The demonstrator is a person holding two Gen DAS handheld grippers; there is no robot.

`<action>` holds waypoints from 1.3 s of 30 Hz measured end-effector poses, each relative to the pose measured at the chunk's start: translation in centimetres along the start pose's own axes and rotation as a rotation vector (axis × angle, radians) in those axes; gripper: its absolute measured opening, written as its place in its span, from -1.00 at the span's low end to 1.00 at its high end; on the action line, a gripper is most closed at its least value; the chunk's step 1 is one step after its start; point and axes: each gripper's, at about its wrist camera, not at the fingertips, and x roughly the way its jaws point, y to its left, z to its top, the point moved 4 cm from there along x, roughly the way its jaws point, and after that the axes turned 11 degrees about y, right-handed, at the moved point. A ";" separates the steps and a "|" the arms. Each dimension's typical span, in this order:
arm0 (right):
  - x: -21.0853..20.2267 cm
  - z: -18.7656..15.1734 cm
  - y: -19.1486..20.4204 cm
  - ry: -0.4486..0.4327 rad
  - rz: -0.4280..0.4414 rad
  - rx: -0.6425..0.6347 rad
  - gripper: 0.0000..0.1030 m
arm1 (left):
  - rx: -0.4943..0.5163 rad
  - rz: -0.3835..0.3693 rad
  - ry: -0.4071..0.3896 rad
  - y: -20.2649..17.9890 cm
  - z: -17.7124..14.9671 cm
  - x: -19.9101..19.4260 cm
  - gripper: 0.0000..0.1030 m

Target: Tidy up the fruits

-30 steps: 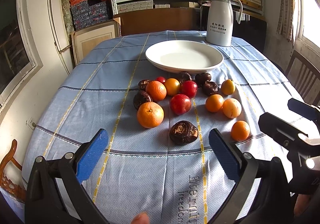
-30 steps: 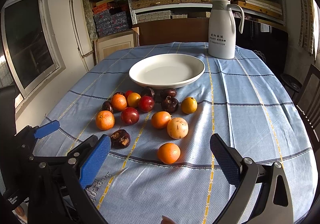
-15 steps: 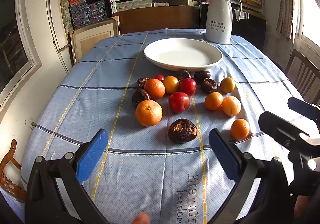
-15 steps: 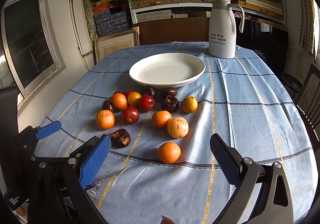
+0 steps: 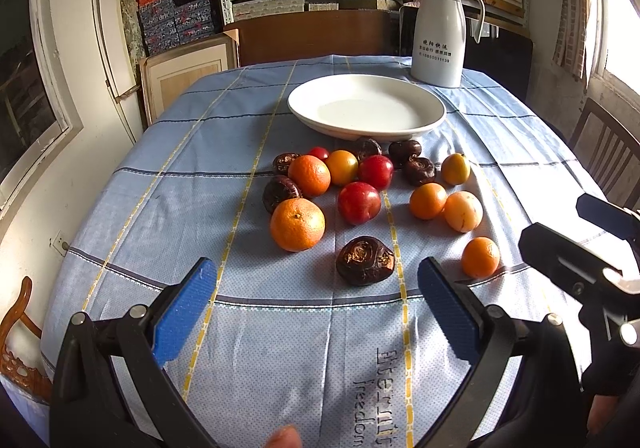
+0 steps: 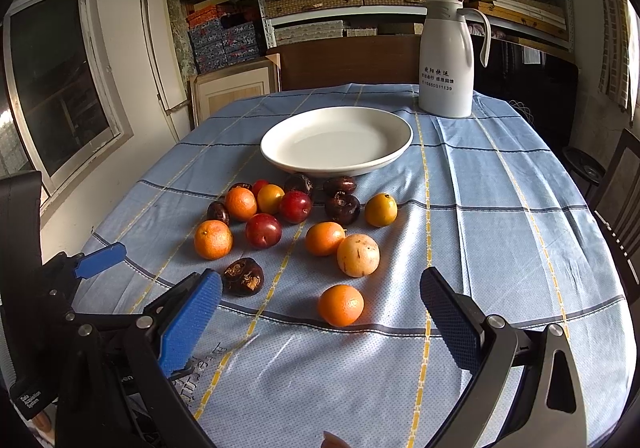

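With both grippers spread and empty, the right gripper best drops straight over the near orange, clamps its middle, then carries it to the plate.

Right gripper fingers spread wide, nothing held, low over the blue checked tablecloth table. Small round orange sits between them. Empty white ceramic plate beyond the loose fruit cluster.
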 end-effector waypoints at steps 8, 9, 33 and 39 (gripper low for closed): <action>0.1 0.0 0.2 0.002 0.000 -0.002 0.93 | 0.003 0.001 0.000 -0.1 0.0 0.0 0.92; 0.1 0.0 0.3 0.003 0.000 -0.003 0.93 | 0.003 0.001 0.000 -0.1 0.0 0.0 0.92; 0.4 -0.3 0.4 0.016 0.000 -0.012 0.93 | 0.007 -0.002 0.023 -0.3 -0.1 0.7 0.92; 2.3 -0.7 -0.2 0.083 0.011 -0.017 0.93 | 0.006 0.000 0.065 0.1 -0.4 2.3 0.92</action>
